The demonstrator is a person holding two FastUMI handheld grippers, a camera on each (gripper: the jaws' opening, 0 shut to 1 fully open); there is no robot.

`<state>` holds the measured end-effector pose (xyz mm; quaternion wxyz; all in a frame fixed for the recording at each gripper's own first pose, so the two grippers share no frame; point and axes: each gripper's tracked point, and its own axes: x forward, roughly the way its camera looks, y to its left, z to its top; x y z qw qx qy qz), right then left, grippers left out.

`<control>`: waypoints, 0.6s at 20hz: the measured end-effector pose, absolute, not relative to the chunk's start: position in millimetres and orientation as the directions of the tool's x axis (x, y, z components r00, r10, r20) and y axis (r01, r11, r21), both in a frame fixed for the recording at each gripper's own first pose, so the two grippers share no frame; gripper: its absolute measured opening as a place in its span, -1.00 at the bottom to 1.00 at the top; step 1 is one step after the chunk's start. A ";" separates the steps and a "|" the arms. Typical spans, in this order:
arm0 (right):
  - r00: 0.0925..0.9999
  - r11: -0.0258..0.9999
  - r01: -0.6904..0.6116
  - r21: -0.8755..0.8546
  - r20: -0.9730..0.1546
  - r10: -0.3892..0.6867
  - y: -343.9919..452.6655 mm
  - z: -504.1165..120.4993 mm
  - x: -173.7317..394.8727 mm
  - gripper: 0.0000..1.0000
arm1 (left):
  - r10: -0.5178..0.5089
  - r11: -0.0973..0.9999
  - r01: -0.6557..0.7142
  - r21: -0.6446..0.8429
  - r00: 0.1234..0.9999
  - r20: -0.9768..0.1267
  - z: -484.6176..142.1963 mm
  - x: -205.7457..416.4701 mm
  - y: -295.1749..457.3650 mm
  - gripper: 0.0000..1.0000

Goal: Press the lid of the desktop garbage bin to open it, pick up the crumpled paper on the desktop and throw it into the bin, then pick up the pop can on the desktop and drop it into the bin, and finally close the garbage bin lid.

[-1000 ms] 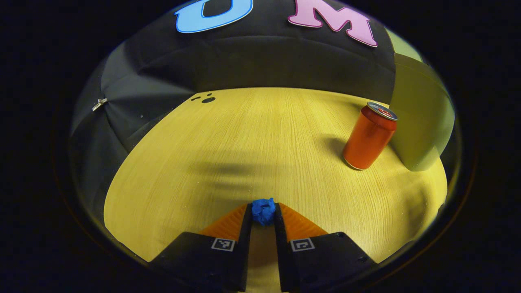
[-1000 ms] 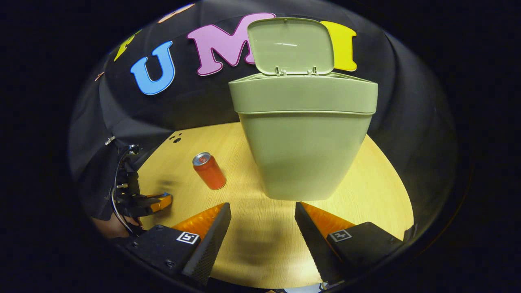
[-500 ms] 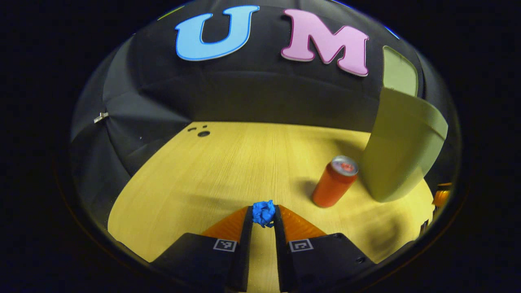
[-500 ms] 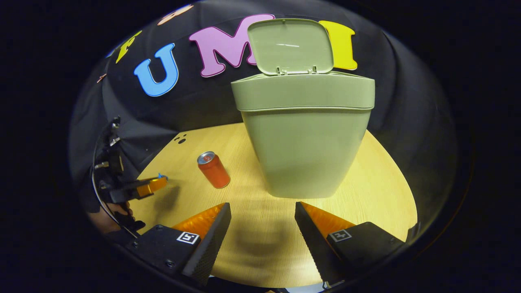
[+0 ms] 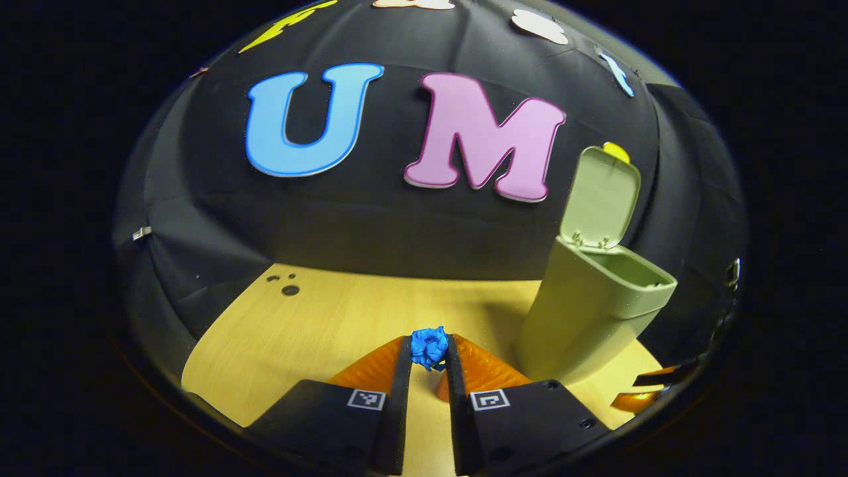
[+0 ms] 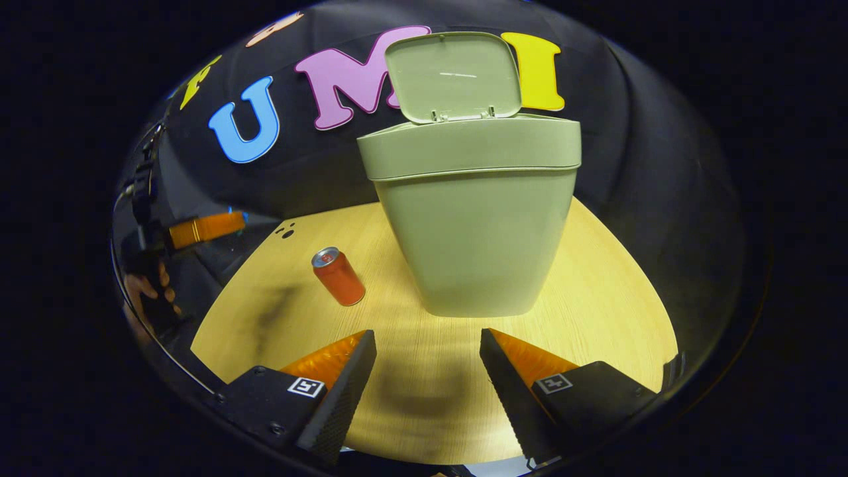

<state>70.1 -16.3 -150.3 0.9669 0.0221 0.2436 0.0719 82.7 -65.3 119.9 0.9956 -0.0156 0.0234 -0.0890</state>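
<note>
- Done: the pale green plastic bin (image 6: 474, 218) stands on the wooden table (image 6: 596, 298) with its hinged lid (image 6: 454, 76) up.
- Under way: the left claw (image 5: 429, 351) pinches the crumpled blue paper (image 5: 428, 346), raised left of the bin.
- Left: the orange pop can (image 6: 338, 276) stands beside the bin; the right claw (image 6: 427, 361) is spread, empty.

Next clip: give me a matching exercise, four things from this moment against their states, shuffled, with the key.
Things:
1. paper
2. can
3. lid
4. right tool

States:
A. raised open above the bin
B. open, holding nothing
C. standing on the table, left of the bin in the right gripper view
D. pinched between the fingers of the left tool

Pairs: 1-D, 2-C, 3-A, 4-B
</note>
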 end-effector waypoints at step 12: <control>0.875 0.992 -0.027 0.120 -0.478 0.082 -43.3 -153.9 58.4 0.99 | -0.503 0.864 0.502 0.021 0.863 0.048 197.9 87.1 -226.9 -0.36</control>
